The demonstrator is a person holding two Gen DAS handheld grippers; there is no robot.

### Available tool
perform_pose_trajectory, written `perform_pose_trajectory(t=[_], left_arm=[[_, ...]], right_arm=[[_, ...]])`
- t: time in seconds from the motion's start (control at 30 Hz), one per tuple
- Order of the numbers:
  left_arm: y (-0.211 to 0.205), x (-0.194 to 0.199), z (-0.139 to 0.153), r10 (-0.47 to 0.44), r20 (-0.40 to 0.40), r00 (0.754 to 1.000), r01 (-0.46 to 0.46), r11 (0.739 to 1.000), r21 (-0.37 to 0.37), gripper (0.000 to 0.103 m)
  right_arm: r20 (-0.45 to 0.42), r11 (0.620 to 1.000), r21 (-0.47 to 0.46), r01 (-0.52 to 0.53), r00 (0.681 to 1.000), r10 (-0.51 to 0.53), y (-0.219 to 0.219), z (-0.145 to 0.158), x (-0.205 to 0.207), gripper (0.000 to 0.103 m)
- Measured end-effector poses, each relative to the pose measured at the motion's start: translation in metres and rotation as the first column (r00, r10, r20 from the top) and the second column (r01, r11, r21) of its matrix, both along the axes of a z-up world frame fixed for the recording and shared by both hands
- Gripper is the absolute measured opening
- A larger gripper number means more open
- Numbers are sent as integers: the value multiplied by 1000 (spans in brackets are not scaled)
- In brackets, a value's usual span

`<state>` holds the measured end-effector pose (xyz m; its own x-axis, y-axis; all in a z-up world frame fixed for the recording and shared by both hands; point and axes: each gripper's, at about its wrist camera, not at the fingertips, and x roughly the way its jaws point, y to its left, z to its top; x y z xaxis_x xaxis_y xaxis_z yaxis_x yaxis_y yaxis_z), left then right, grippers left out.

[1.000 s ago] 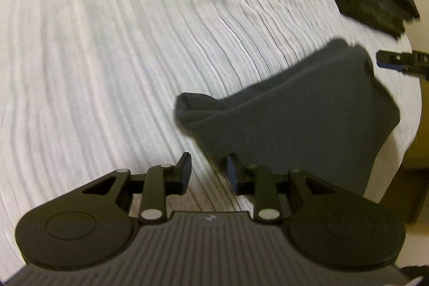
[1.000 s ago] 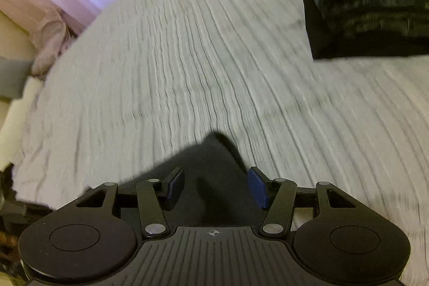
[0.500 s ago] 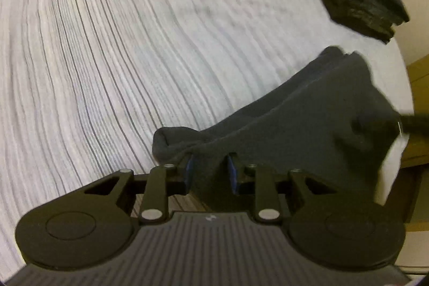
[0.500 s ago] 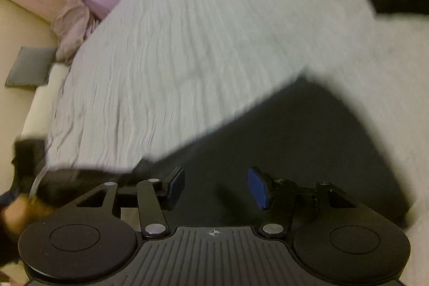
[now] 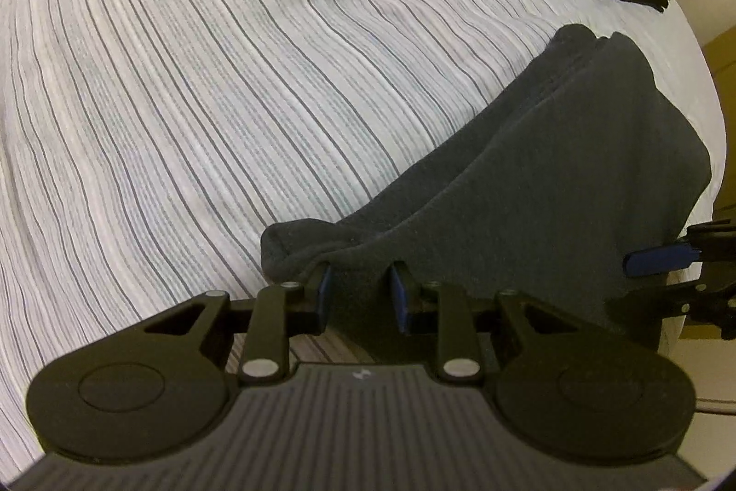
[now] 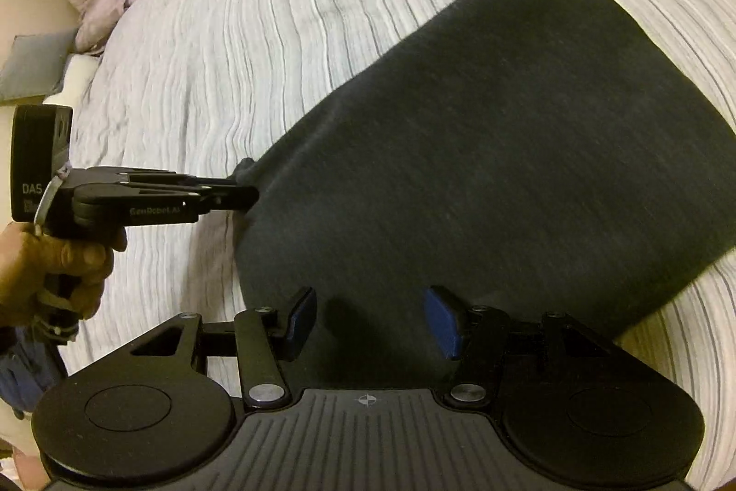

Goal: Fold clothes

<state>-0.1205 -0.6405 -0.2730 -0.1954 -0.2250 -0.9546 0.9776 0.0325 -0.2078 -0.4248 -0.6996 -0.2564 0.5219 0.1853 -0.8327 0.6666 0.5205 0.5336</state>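
Both grippers have come down onto the folded dark grey knit garment [image 5: 552, 187] on the striped white bedspread [image 5: 230, 77]. Left gripper [image 5: 359, 288], jaws narrow, straddles its 7 o'clock edge, grip uncertain; right gripper [image 6: 370, 320], half open, holds nothing, so another fold looks near.

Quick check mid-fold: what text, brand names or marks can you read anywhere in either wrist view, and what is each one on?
"DAS": white letters on the black box at the rear of the left tool, right wrist view.
"GenRobot.AI": faint lettering on the left tool's body, partly blurred.
Smaller print under "DAS": too small to read.
Crosshair mark, no letters: on the right tool's housing.
Small pale logo on the left tool's housing, left wrist view: unreadable.
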Motion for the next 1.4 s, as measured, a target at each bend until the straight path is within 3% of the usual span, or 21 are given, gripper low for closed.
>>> perform_pose_trajectory(t=[0.17, 0.3, 0.43, 0.77, 0.8, 0.9, 1.13, 1.3, 1.4], left_arm=[[0, -4, 5, -28, 17, 999, 28, 1000, 2, 25], [7, -11, 16, -90, 57, 994, 90, 996, -9, 26], [21, -16, 27, -135, 99, 986, 137, 991, -10, 29], [74, -34, 58, -194, 129, 972, 201, 979, -45, 38], [80, -36, 61, -200, 130, 971, 208, 977, -52, 39], [100, -43, 67, -212, 118, 970, 221, 973, -70, 43], [125, -64, 67, -265, 120, 957, 276, 958, -80, 46], [123, -79, 72, -270, 92, 959, 280, 951, -128, 62], [112, -86, 79, -239, 66, 969, 247, 954, -171, 66]], right_arm=[[-28, 1000, -7, 24, 999, -24, 1, 6, -4, 57], [-92, 991, -110, 78, 992, -88, -2, 20, -8, 57], [-77, 971, -162, 175, 979, -189, -5, 40, -18, 57], [-72, 921, -300, 249, 957, -282, 36, 85, -38, 57], [-80, 917, -308, 253, 954, -290, 43, 87, -39, 58], [-91, 906, -330, 267, 946, -312, 59, 92, -46, 93], [-107, 883, -349, 312, 923, -369, 83, 104, -75, 93], [-120, 886, -349, 306, 923, -366, 86, 108, -86, 93], [-116, 890, -339, 306, 925, -362, 75, 106, -92, 93]])
